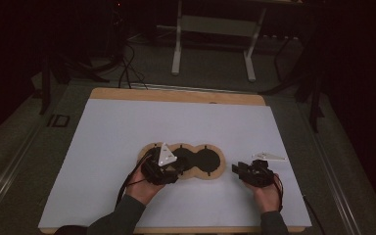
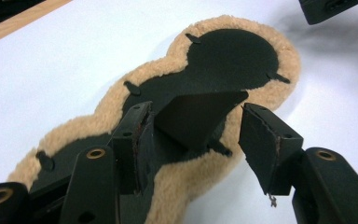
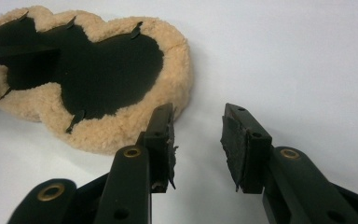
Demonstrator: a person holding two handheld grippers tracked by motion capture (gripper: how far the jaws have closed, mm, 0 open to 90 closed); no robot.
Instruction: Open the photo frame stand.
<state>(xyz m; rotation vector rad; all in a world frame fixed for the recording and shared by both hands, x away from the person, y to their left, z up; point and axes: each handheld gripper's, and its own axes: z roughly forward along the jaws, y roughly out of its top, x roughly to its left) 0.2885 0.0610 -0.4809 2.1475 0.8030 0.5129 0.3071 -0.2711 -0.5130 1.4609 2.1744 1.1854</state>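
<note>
We held our left tool (image 2: 193, 135) spread over the fuzzy pad's (image 2: 261, 100) raised black flap (image 2: 196, 116), ready to let go. Our right tool (image 3: 198, 140) waited spread nearby.

The person's left hand (image 1: 144, 188) reaches in from the bottom edge on a dark-sleeved forearm and holds the left black two-jaw gripper (image 1: 175, 169), which carries a grey three-cornered plate on top, over the left lobe of the tan fleece-rimmed black pad (image 1: 215, 175). Its jaws stand apart, pressing on nothing. The right hand (image 1: 267, 196) holds the right black two-jaw gripper (image 1: 236, 169) just right of that pad, pointing toward it, jaws parted and empty above the surface.
</note>
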